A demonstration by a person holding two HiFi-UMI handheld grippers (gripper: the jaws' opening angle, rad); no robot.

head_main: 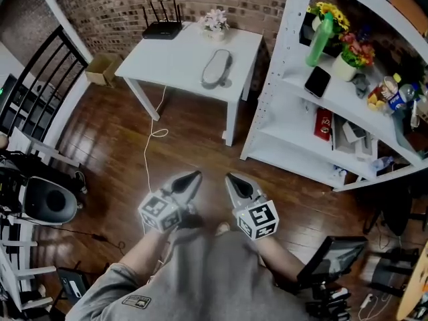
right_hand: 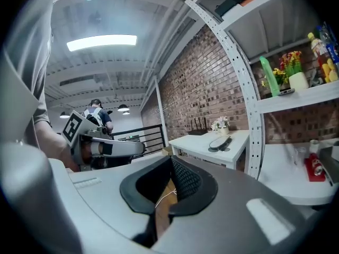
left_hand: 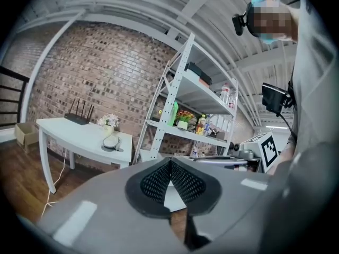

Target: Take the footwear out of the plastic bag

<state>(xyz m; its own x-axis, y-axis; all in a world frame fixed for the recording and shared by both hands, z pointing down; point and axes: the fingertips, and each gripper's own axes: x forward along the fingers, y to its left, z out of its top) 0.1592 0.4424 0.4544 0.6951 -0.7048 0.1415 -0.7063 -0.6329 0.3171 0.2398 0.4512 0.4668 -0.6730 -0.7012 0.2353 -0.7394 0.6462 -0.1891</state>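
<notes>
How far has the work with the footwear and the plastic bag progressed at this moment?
Done: nothing visible. The grey footwear lies on the white table, far from the person; its bag is too small to make out. In hand: nothing. The left gripper and right gripper are both shut and empty, held near the chest. Left: probably everything, that is, go to the table, open the bag, take the footwear out.

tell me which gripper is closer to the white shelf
Right. In the head view the right gripper is left of the shelf unit; the left gripper is farther left.
</notes>
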